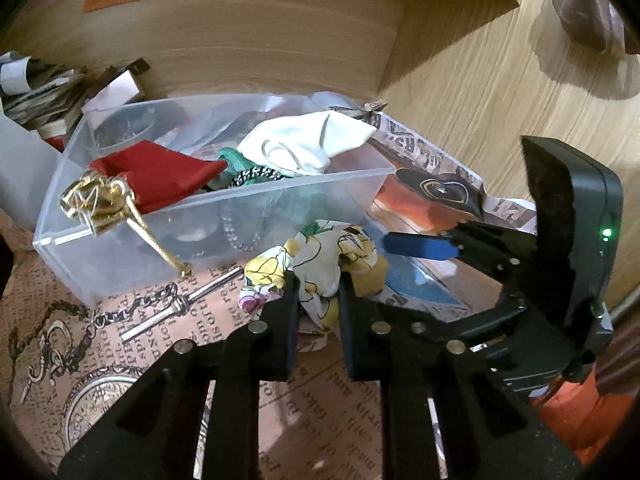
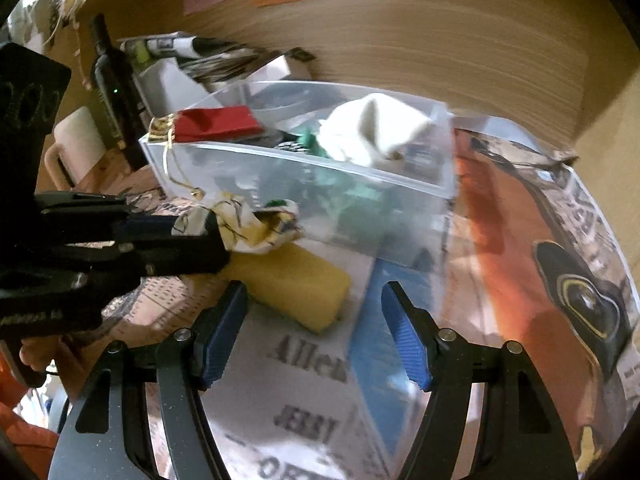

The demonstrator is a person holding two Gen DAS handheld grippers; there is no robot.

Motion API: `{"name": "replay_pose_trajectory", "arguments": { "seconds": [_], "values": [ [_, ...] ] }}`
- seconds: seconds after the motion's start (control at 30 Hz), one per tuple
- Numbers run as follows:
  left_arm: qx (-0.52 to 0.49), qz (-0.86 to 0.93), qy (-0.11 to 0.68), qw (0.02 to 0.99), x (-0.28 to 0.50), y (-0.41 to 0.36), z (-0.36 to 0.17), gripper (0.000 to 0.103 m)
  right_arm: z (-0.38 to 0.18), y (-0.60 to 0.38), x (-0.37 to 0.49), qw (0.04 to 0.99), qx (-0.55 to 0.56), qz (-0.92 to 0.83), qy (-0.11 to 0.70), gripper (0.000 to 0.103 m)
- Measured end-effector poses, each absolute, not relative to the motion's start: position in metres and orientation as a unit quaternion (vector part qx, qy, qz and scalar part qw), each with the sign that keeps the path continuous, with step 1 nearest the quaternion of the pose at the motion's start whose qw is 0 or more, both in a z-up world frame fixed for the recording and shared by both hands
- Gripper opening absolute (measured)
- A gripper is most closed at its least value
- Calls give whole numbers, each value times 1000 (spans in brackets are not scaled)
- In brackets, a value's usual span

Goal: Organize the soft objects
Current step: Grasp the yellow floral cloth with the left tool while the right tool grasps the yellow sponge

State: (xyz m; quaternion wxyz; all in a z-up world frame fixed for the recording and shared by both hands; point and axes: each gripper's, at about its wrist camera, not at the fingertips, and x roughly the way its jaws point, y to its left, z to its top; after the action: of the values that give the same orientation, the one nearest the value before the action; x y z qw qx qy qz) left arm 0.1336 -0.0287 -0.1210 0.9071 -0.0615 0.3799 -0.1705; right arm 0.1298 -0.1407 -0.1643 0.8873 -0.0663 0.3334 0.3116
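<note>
My left gripper (image 1: 318,280) is shut on a crumpled yellow floral cloth (image 1: 320,256), held just in front of a clear plastic box (image 1: 224,216). The box holds a red pouch with gold tassels (image 1: 160,172), a white cloth (image 1: 308,144) and green and dark items. In the right wrist view the left gripper (image 2: 224,232) with the floral cloth (image 2: 256,224) is at the left, above a yellow sponge (image 2: 296,284). My right gripper (image 2: 314,308) is open and empty, its blue pads (image 2: 404,340) on either side of the sponge's near end. The box (image 2: 320,184) lies beyond.
The surface is covered with printed paper (image 1: 120,340). A wooden back wall (image 1: 260,48) and side wall (image 1: 500,80) enclose the space. Stacked papers and a white container (image 2: 172,76) stand behind the box at left. A dark bottle (image 2: 112,80) stands at far left.
</note>
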Motion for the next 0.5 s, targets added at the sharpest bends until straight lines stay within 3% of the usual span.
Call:
{"name": "replay_pose_trajectory", "arguments": {
  "seconds": [0.13, 0.2, 0.3, 0.5],
  "values": [
    [-64, -170, 383, 906, 134, -28, -125, 16, -168, -130, 135, 879, -80, 325, 341, 65],
    [-65, -166, 383, 906, 134, -26, -125, 16, -170, -127, 136, 876, -84, 328, 344, 53],
    [-70, -163, 377, 909, 129, -18, -121, 16, -169, -128, 134, 879, -84, 326, 338, 48],
    [-73, -151, 354, 920, 119, -6, -102, 14, -167, -134, 130, 886, -79, 318, 327, 44]
  ]
}}
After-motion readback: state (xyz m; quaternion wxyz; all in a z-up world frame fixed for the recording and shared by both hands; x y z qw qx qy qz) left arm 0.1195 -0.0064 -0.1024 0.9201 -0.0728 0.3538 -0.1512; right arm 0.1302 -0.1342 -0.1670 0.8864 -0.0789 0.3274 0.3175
